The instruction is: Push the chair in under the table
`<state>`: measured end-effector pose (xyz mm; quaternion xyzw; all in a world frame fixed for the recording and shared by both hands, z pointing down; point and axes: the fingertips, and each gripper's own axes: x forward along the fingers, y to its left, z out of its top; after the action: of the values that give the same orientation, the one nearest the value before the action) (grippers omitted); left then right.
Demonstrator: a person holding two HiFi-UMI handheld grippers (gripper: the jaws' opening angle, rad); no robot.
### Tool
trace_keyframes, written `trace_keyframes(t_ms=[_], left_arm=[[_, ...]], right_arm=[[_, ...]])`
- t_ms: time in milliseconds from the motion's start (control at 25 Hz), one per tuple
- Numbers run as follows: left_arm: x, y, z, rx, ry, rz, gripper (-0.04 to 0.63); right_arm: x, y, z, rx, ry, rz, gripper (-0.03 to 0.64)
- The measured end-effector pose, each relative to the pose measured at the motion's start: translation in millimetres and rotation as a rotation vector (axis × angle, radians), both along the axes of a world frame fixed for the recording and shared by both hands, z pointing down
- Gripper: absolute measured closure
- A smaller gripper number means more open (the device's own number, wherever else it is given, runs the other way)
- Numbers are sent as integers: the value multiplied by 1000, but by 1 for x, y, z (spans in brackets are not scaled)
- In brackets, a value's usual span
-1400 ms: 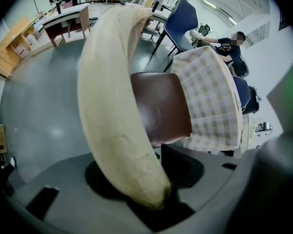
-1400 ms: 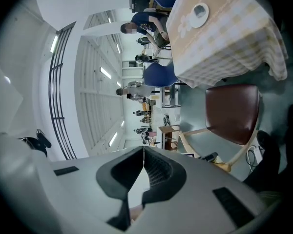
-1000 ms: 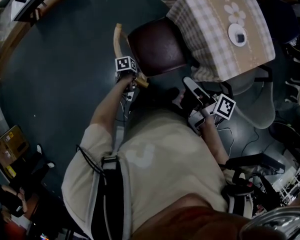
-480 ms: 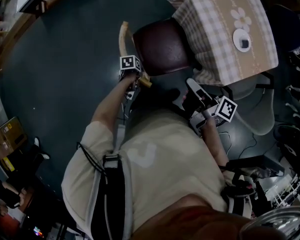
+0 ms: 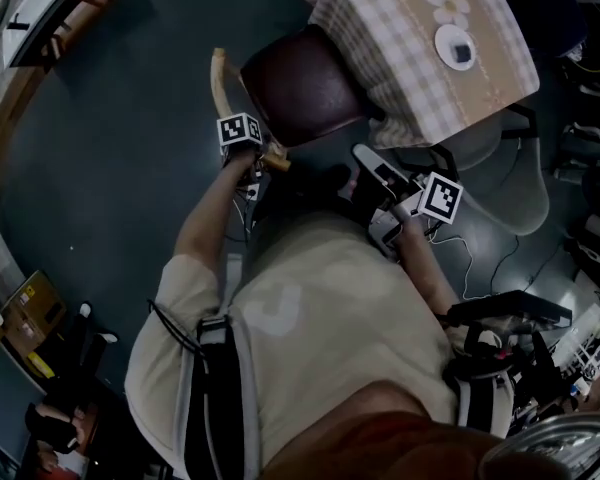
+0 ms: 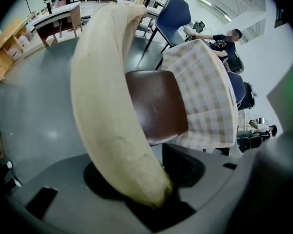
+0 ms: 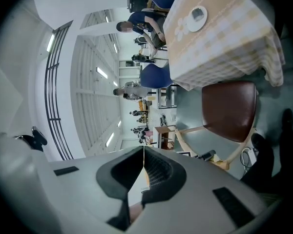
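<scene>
The left hand-held gripper (image 5: 262, 156) is grasping the near end of the pale curved wooden backrest (image 5: 223, 86) of the chair with the dark brown padded seat (image 5: 300, 88). The table under the beige checked cloth (image 5: 380, 28) lies straight beyond the seat from this gripper — the seat's far edge is already below the cloth's hem. The push probably has to go along this line, away from the person. The right hand-held gripper (image 5: 368, 163) is clenched on nothing — it hangs beside the chair, near the table's corner.
</scene>
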<state>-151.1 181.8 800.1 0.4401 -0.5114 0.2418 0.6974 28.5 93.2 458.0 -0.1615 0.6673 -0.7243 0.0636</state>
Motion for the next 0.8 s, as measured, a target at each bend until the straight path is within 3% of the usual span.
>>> trace_keyframes(t_ms=[800], left_arm=[[25, -17, -2, -10, 13, 14, 370]], right_arm=[[14, -9, 3, -5, 15, 21, 604]])
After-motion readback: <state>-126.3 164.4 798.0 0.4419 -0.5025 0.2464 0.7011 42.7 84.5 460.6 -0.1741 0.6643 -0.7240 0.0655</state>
